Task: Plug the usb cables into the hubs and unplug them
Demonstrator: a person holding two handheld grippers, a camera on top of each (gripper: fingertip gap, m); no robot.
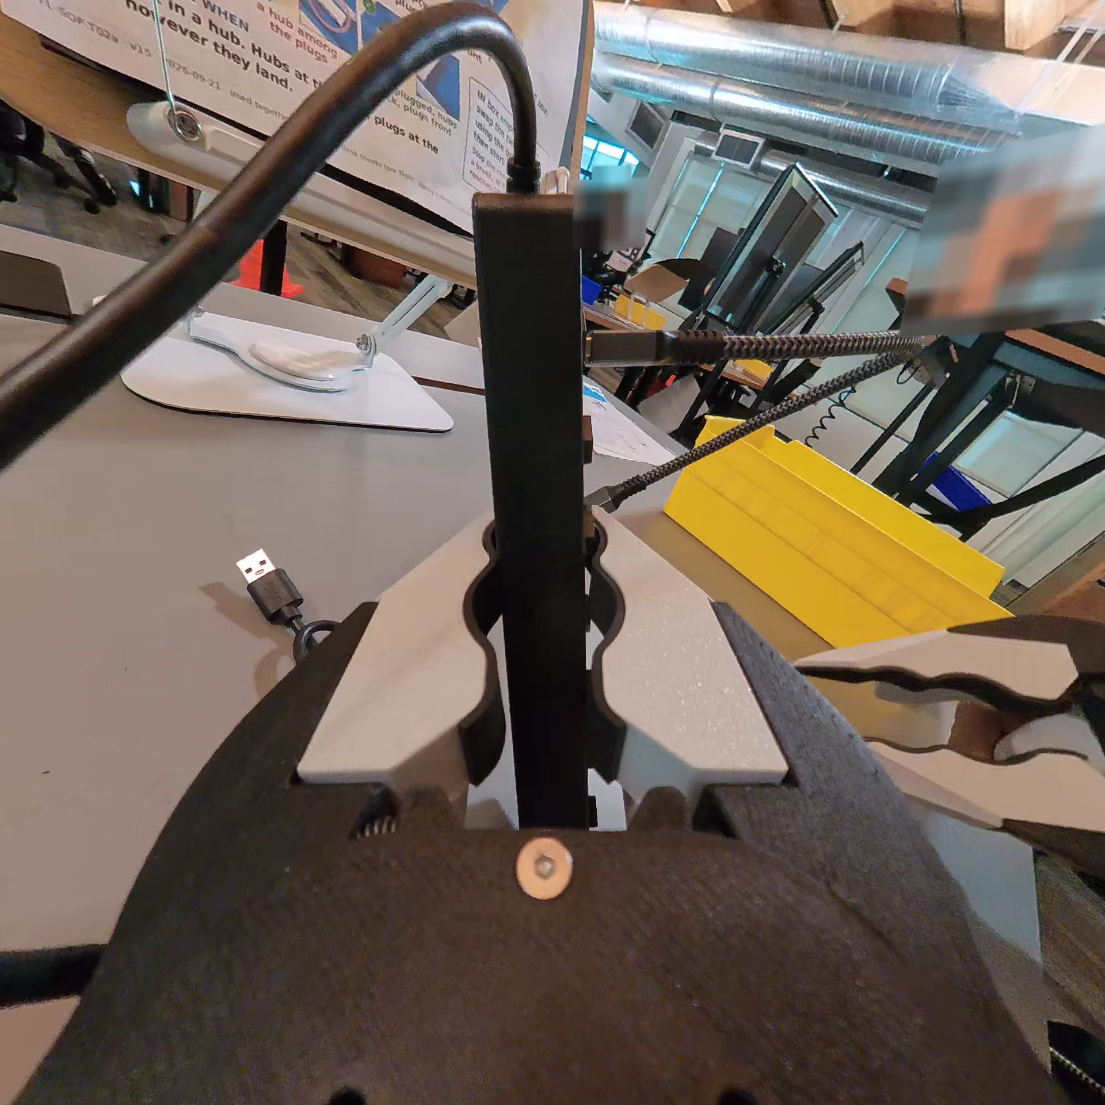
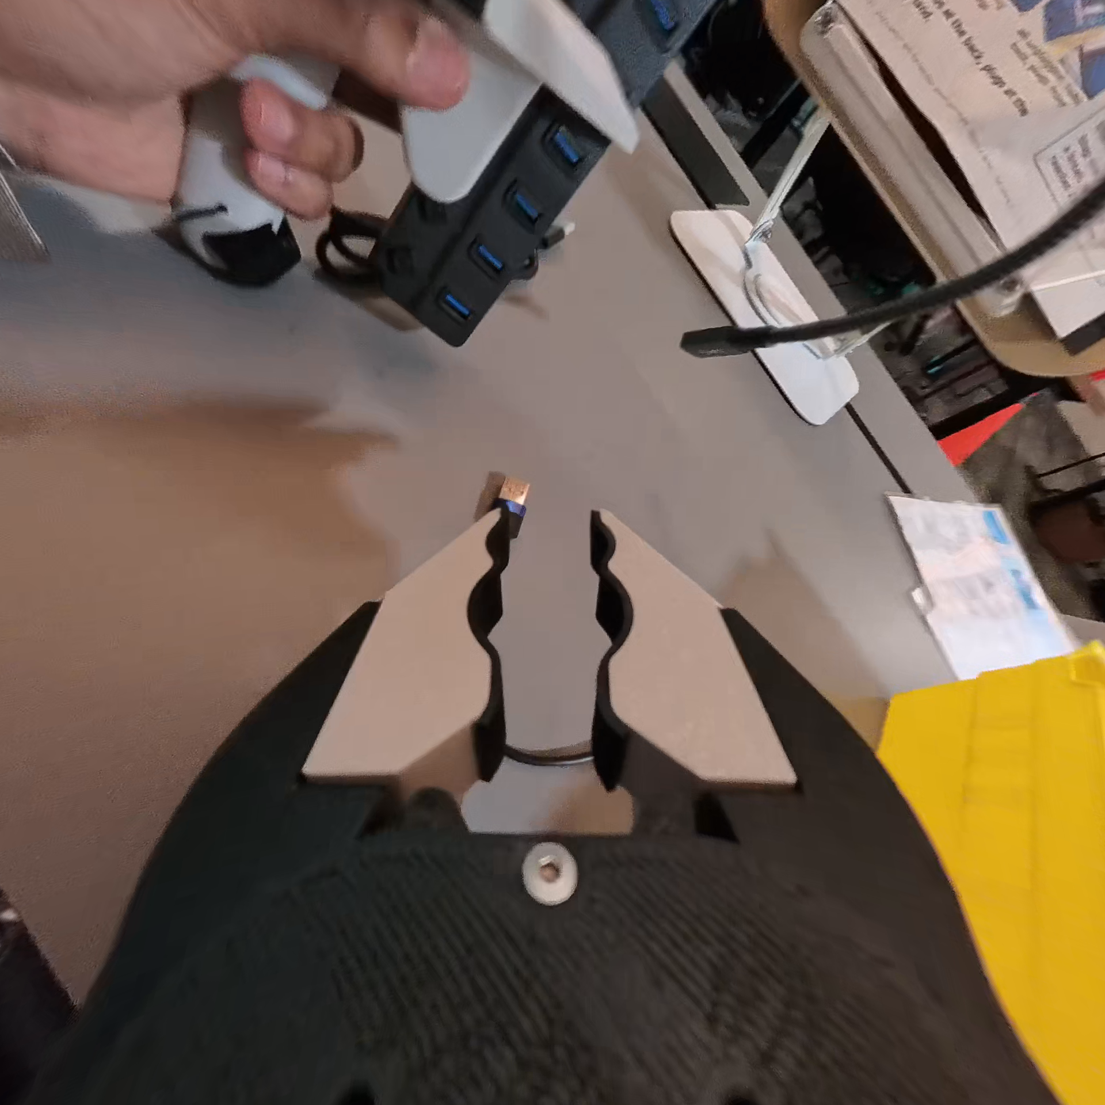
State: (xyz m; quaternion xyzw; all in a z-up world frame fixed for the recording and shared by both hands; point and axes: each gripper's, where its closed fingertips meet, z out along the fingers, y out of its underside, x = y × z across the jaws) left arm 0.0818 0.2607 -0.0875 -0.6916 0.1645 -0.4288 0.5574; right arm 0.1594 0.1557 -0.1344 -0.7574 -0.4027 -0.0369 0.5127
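Left tongs (image 1: 541, 598) are clamped on the black hub (image 1: 532, 418), held up off the table (image 1: 179, 478) so its ports face out. Right tongs (image 2: 547, 526) hang apart over a blue-collared USB plug (image 2: 513, 499), probably lining up a grab, though blur makes contact hard to call.

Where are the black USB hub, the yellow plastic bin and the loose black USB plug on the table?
black USB hub (image 1: 532, 478): left wrist view, on its narrow black edge above the fingers.
yellow plastic bin (image 1: 837, 538): left wrist view, on its ribbed floor.
loose black USB plug (image 1: 272, 592): left wrist view, on its black housing.
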